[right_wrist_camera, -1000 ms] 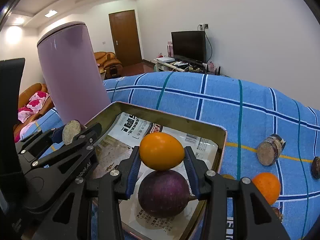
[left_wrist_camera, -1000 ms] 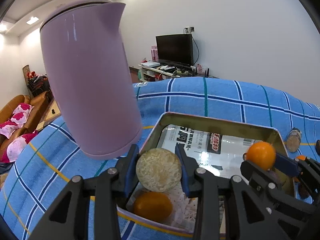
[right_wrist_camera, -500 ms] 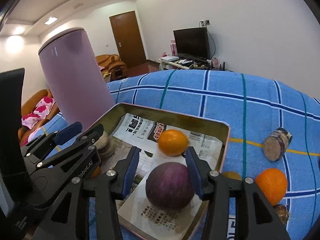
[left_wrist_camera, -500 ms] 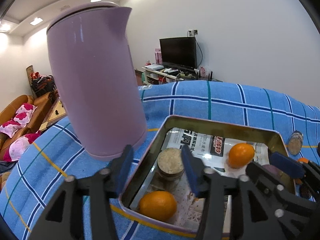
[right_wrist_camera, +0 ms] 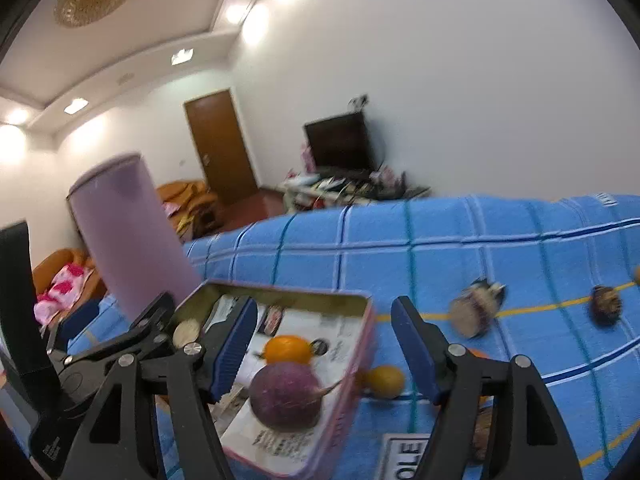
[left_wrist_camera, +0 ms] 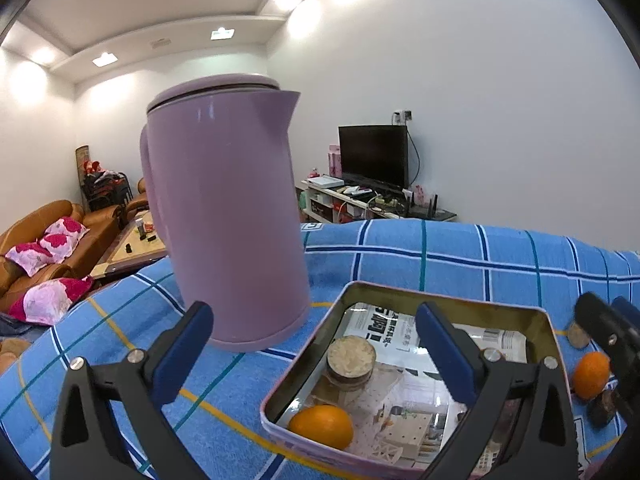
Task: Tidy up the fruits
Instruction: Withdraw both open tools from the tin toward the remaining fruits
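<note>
A metal tin [left_wrist_camera: 440, 294] lined with newspaper rests on the blue checked cloth. In it lie a round beige-topped piece [left_wrist_camera: 351, 354], an orange [left_wrist_camera: 322, 426], a second orange [right_wrist_camera: 288, 350] and a purple fruit [right_wrist_camera: 286, 394]. My left gripper [left_wrist_camera: 316, 344] hovers over the tin's near left corner, its jaws opening wide with nothing between them. My right gripper [right_wrist_camera: 326, 346] is above the tin's right rim [right_wrist_camera: 280, 292], jaws opening, nothing pressed between the pads. A small yellow-orange fruit [right_wrist_camera: 384, 380] lies on the cloth just outside the tin.
A tall purple kettle [left_wrist_camera: 228, 220] stands close to the tin's left side. On the cloth to the right lie an orange [left_wrist_camera: 591, 368], a jar-like piece on its side [right_wrist_camera: 476, 310] and a dark fruit [right_wrist_camera: 606, 300]. A sofa and a TV are beyond the table.
The left gripper opened and released the beige-topped piece, which now sits in the tin. The right gripper released the orange into the tin. Both grippers drew back and rose; the right view swung rightward.
</note>
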`<action>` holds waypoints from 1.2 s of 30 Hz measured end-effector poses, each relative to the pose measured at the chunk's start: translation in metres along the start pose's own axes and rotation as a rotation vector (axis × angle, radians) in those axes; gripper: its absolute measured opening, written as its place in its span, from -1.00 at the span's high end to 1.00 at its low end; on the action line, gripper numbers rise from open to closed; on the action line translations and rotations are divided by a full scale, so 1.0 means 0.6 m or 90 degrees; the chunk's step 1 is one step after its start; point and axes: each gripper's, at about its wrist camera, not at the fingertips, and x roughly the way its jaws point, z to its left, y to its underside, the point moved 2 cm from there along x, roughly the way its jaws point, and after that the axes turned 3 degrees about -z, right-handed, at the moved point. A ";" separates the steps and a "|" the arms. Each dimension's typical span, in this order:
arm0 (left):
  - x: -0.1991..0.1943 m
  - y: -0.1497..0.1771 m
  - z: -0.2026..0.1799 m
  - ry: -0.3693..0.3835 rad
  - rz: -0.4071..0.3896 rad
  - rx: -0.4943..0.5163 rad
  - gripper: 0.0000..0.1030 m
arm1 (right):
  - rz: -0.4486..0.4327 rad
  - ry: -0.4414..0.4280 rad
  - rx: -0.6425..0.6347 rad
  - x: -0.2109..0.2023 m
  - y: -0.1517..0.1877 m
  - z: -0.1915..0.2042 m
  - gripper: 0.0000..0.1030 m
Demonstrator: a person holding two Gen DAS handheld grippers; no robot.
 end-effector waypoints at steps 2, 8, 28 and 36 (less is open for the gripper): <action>0.001 0.001 0.001 -0.001 -0.001 -0.006 -1.00 | -0.014 0.018 -0.017 -0.004 -0.002 0.002 -0.43; 0.005 0.008 -0.005 0.003 0.015 0.007 -1.00 | 0.020 0.014 -0.023 0.010 0.006 0.004 -0.51; -0.016 0.014 -0.008 0.004 0.009 -0.018 -1.00 | 0.029 0.052 -0.032 -0.031 0.021 -0.038 -0.51; -0.026 0.016 -0.011 0.010 0.001 -0.019 -1.00 | 0.040 0.061 -0.035 -0.052 0.026 -0.062 -0.51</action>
